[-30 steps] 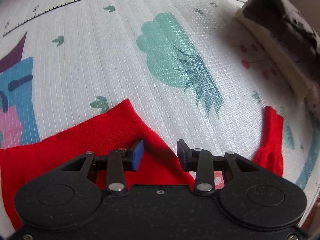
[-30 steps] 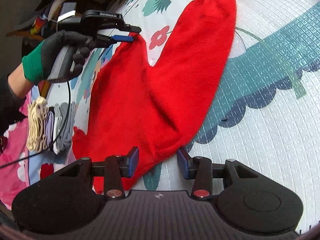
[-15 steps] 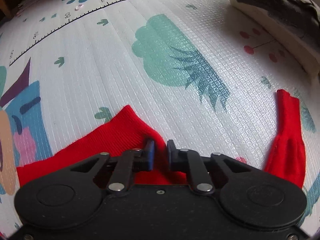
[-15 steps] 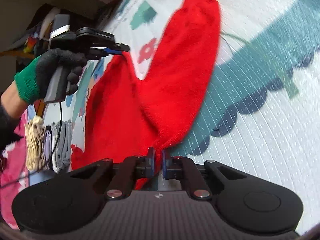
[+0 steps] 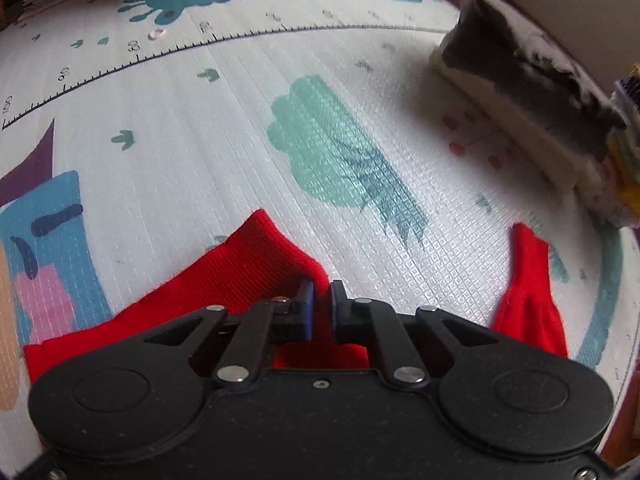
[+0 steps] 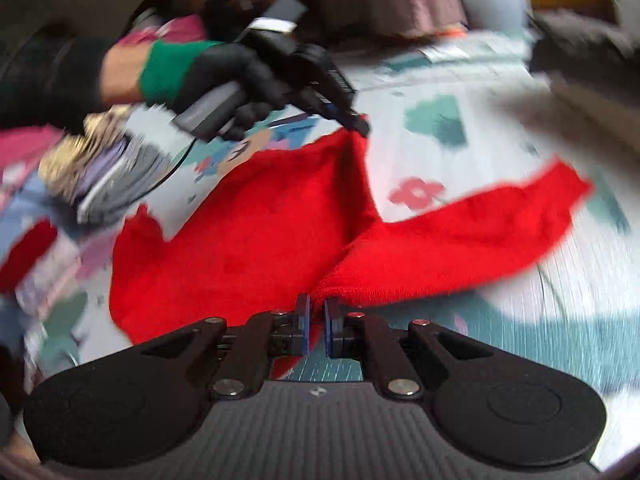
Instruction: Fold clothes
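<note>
Red knit garment (image 6: 248, 248), sleeve (image 6: 480, 236) outstretched, pinched by both tongs

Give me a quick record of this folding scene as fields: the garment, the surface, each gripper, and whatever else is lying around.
garment: red sweater, partly lifted, one sleeve trailing to the right
surface: printed play mat
left gripper: shut on the sweater's edge, held by a gloved hand
right gripper: shut on the sweater's edge
other: folded stack of clothes on the mat; dark and cream pile at the mat's far edge
image quality: right wrist view is motion-blurred
</note>
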Tool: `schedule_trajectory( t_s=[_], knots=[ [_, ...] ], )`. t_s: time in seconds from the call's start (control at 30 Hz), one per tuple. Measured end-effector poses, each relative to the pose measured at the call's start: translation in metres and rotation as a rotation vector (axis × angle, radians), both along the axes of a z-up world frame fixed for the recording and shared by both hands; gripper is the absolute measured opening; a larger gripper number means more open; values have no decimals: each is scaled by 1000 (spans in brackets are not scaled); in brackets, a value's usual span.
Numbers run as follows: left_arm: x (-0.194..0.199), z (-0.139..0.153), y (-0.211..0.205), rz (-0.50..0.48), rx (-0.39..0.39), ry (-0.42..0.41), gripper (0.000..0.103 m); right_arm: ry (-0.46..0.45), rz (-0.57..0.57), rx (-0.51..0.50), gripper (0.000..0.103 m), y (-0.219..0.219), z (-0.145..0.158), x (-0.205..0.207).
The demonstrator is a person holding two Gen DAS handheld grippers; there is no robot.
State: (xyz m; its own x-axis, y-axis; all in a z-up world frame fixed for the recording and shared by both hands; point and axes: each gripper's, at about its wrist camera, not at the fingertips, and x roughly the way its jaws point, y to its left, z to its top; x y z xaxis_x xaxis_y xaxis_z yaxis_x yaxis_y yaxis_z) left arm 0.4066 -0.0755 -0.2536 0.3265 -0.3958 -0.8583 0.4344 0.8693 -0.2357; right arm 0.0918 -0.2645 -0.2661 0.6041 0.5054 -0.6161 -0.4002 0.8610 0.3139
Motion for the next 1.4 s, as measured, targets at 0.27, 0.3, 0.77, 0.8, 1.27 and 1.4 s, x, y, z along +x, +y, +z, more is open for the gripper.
schedule_trajectory(
  t_s=[0.27,0.3,0.77,0.8,1.27,1.4],
  knots=[
    [2,6,30,-37,-62,-21,6,-147,276,-165,8,54,11,-6],
    [2,6,33,-44,-61,-25,6,-148,304,-177,8,60,10,-7],
    [-4,-3,52,-187,-26,-166,6,-121,472,-293,8,109,-16,-7],
    [-5,-1,51,-211,-29,-186,6,-124,478,-294,8,110,-16,-7],
    [0,-19,56,-212,68,-157,6,-71,497,-270,8,119,-24,0],
    [-5,-29,46,-207,151,-168,10,-48,475,-252,9,117,-24,2]
  ],
)
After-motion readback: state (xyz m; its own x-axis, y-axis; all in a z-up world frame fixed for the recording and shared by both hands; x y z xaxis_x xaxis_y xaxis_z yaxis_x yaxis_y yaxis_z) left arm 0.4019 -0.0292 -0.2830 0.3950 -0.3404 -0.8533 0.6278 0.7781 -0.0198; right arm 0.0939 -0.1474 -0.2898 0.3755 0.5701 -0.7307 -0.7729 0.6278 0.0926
